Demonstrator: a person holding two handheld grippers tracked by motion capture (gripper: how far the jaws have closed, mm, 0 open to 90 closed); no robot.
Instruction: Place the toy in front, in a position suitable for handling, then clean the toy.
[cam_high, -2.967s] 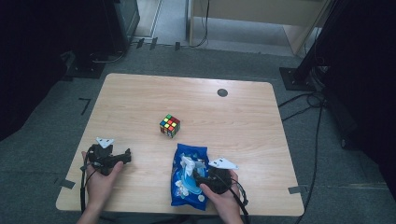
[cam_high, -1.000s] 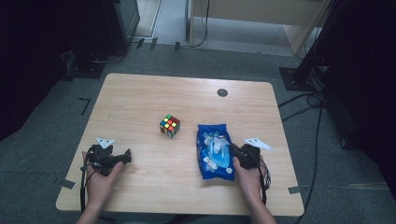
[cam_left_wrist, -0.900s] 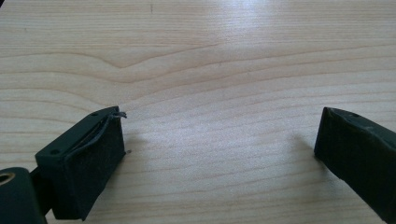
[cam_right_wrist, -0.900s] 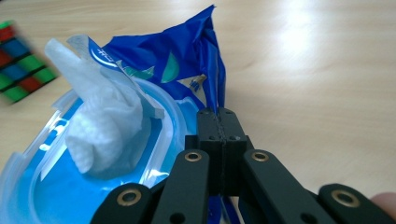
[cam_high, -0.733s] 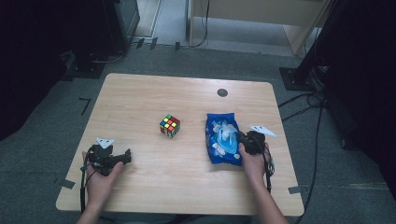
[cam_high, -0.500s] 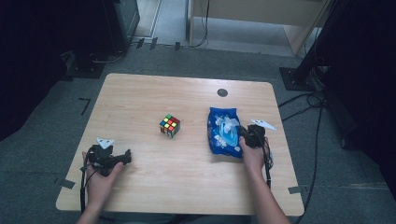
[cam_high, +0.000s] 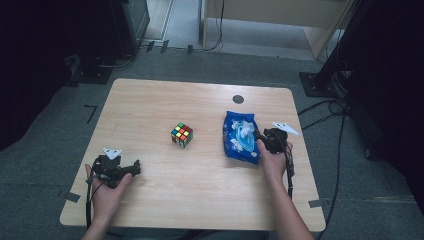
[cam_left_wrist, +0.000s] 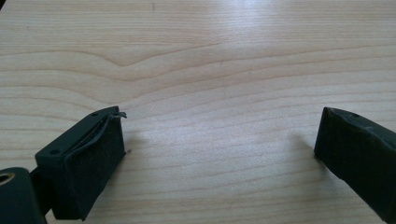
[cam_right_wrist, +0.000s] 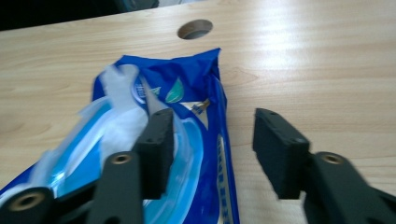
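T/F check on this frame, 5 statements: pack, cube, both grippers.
1. The blue pack lies flat on the table. True.
2. The right gripper is clamped on the pack. False: its jaws have just been opening, and the pack's edge lies between them without being pinched.
3. The cube sits left of the pack, apart from it. True.
4. The left gripper holds the cube. False: its jaws are open over bare wood.
5. The pack covers the round hole in the table. False: the hole lies uncovered beyond the pack.
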